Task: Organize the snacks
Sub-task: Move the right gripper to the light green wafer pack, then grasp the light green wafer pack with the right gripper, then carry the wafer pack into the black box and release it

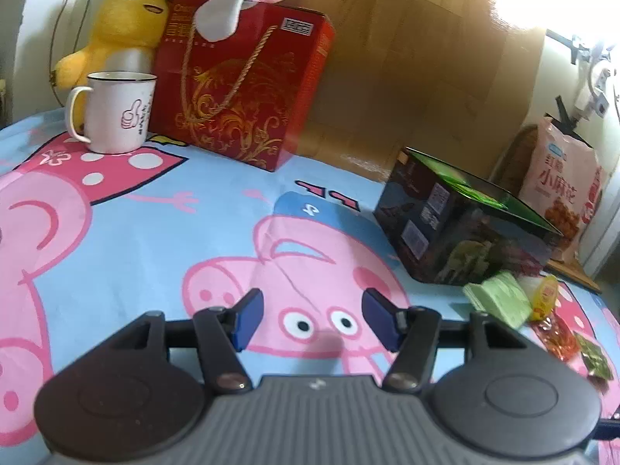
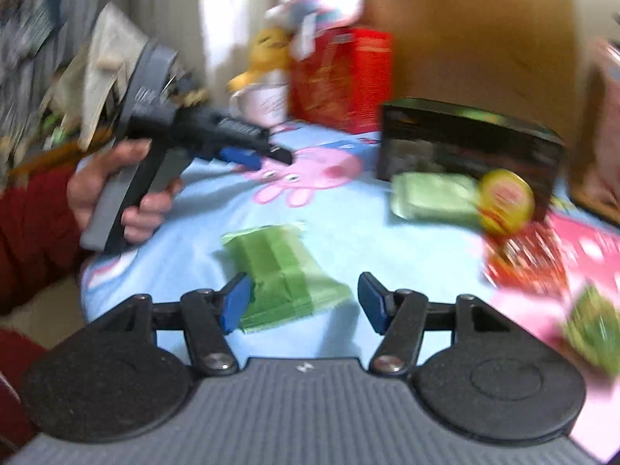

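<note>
Beside one dark box lie two green packets and one yellow cup; left gripper and right gripper both spread, gripping nothing.

green snack packet lying flat

Pink snack bag reads "小麻花"; cap shows 3.
</note>
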`<state>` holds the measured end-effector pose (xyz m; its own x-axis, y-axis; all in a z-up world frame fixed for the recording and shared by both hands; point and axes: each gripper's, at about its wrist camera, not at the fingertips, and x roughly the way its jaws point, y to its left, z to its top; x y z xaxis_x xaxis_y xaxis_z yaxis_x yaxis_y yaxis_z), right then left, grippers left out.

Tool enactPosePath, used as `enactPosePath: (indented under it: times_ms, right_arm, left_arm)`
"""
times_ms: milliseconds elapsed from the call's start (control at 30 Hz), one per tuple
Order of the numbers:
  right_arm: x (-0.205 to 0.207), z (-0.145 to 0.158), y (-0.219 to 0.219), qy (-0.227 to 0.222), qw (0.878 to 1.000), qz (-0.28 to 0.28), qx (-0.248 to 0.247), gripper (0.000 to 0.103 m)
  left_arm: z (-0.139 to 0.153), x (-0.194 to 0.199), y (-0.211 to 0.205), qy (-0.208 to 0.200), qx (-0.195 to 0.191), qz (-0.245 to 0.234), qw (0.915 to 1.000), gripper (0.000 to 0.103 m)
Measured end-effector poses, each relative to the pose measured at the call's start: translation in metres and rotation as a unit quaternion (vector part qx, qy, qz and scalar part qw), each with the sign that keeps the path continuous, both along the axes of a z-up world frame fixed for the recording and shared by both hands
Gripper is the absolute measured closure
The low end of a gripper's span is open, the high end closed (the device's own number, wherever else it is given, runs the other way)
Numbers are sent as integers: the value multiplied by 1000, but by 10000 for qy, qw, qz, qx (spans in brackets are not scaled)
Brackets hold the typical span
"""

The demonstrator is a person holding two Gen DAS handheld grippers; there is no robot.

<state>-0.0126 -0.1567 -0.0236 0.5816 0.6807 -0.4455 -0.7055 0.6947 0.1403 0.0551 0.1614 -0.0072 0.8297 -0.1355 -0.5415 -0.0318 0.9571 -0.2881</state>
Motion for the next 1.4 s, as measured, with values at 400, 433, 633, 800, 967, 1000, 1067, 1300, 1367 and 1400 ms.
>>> enactPosePath:
  times_ms: [400, 433, 633, 800, 967, 1000, 1067, 1300, 1367, 1400]
  right_arm:
    - [-3, -9, -7, 461, 9952, -802, 309, 11]
    - [-2, -9, -5, 496, 9951, -800, 290, 11]
    - [-7, -8, 14, 324, 9972, -625, -238, 11]
    - [-9, -10, 16, 115, 9970, -689, -336, 39]
    - [-15, -8, -3, 206, 9972, -664, -270, 49]
    - [-18, -9, -6, 195, 9972, -673, -267, 49]
    - [-26, -10, -19, 198, 9970, -720, -225, 50]
    - [-47, -12, -54, 227, 9937, -1083, -178, 52]
    - [-50, -11, -61, 183, 9926, -1183, -190, 52]
    - [-51, -11, -63, 162, 9921, -1230, -194, 52]
  left_arm:
    - [3, -41, -15, 162, -889, -1130, 9895, 43]
    - [4, -44, -18, 185, -904, -1228, 9881, 43]
    - [0, -56, -53, 466, -981, -2009, 9736, 53]
    - [-4, -60, -83, 612, -1197, -2387, 9617, 55]
    - [-3, -70, -103, 647, -1065, -2516, 9598, 55]
    - [-4, -73, -105, 677, -1142, -2572, 9572, 55]
    - [-5, -76, -113, 716, -1212, -2722, 9519, 55]
    - [-3, -77, -154, 823, -1004, -3252, 9367, 55]
    - [-3, -75, -164, 858, -952, -3357, 9332, 55]
    - [-2, -74, -169, 873, -917, -3403, 9318, 55]
